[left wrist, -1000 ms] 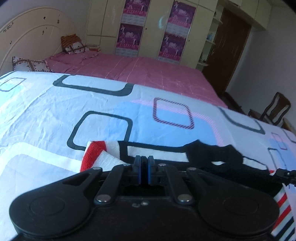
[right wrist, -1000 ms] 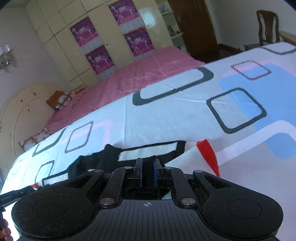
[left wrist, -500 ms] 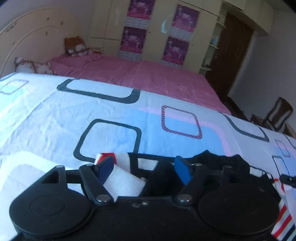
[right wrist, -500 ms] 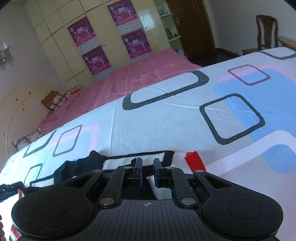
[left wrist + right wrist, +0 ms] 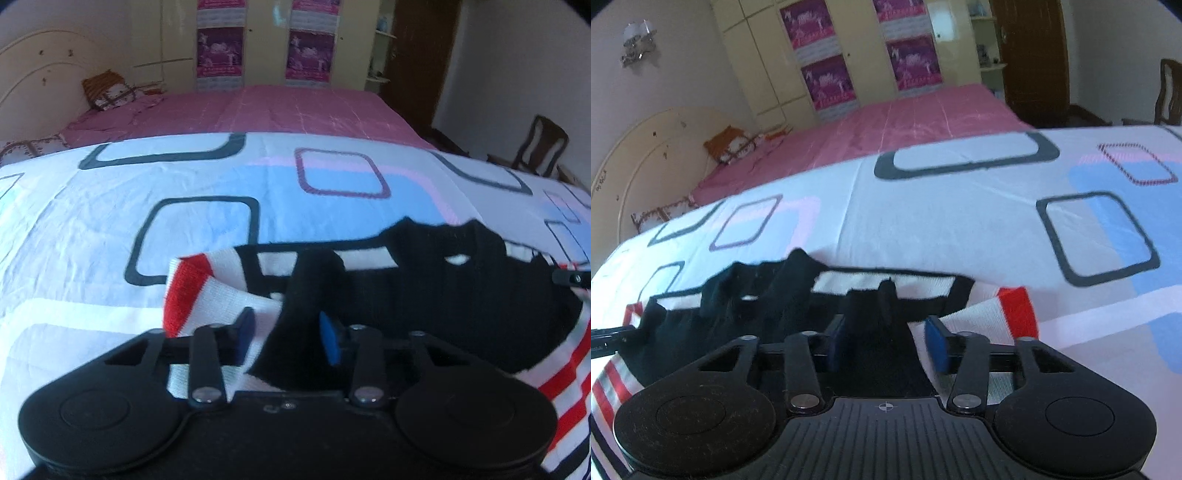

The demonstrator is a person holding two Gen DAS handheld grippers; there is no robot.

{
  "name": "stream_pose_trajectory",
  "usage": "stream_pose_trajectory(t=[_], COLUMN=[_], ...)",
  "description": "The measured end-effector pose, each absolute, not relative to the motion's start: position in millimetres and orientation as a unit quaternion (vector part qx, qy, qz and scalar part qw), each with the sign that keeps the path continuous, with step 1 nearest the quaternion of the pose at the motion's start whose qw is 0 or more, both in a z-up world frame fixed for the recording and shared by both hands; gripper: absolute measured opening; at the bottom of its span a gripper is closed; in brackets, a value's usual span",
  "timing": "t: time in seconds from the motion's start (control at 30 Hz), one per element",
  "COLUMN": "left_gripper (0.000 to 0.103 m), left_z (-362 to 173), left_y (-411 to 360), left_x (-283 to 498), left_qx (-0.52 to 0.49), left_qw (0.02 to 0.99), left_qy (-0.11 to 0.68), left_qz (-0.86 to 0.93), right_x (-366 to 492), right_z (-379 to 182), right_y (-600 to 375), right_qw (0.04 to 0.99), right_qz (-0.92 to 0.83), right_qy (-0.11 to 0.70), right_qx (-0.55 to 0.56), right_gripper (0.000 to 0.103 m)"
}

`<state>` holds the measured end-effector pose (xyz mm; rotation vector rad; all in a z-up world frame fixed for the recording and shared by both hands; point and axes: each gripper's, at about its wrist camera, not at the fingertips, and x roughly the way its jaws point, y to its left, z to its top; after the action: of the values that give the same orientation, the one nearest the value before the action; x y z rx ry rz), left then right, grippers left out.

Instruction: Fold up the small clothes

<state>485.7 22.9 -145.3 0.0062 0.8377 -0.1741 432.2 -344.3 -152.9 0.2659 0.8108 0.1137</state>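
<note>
The striped sweater (image 5: 461, 295) is spread on the bed sheet (image 5: 92, 221) at lower centre. The left gripper (image 5: 286, 338) has been closing and the right gripper (image 5: 888, 341) opening, fabric loose between released jaws; the fold could be dragged askew

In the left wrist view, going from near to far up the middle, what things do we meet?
Left gripper → striped garment → patterned sheet → pink bedspread → wardrobe with posters.
</note>
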Motion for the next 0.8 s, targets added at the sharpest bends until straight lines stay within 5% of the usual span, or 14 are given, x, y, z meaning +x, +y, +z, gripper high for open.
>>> stream_pose_trajectory(t=[0.07, 0.17, 0.3, 0.53, 0.8], left_gripper=[0.022, 0.009, 0.005, 0.005, 0.006], left_z=[-145.8, -145.2, -141.7, -120.4, -154.5], left_y=[19.5, 16.8, 16.5, 21.4, 14.8], left_x=[484.6, 483.5, 478.2, 481.6, 491.9], left_qx=[0.013, 0.02, 0.016, -0.007, 0.024], left_qw=[0.909, 0.909, 0.917, 0.943, 0.934], left_qy=[0.408, 0.405, 0.389, 0.329, 0.355], left_qz=[-0.09, -0.09, -0.09, -0.058, -0.034], right_x=[433.9, 437.2, 433.7, 429.8, 437.4], right_z=[-154.3, -159.3, -158.8, -133.3, -164.9], right_y=[-342.2, -335.7, -333.9, -340.2, -346.7], right_qw=[0.908, 0.901, 0.906, 0.934, 0.917], right_qz=[0.063, 0.079, 0.08, 0.055, 0.031], right_qy=[0.396, 0.412, 0.404, 0.339, 0.382], right_qx=[0.121, 0.107, 0.095, 0.099, 0.109], right_gripper=[0.046, 0.018, 0.007, 0.006, 0.006])
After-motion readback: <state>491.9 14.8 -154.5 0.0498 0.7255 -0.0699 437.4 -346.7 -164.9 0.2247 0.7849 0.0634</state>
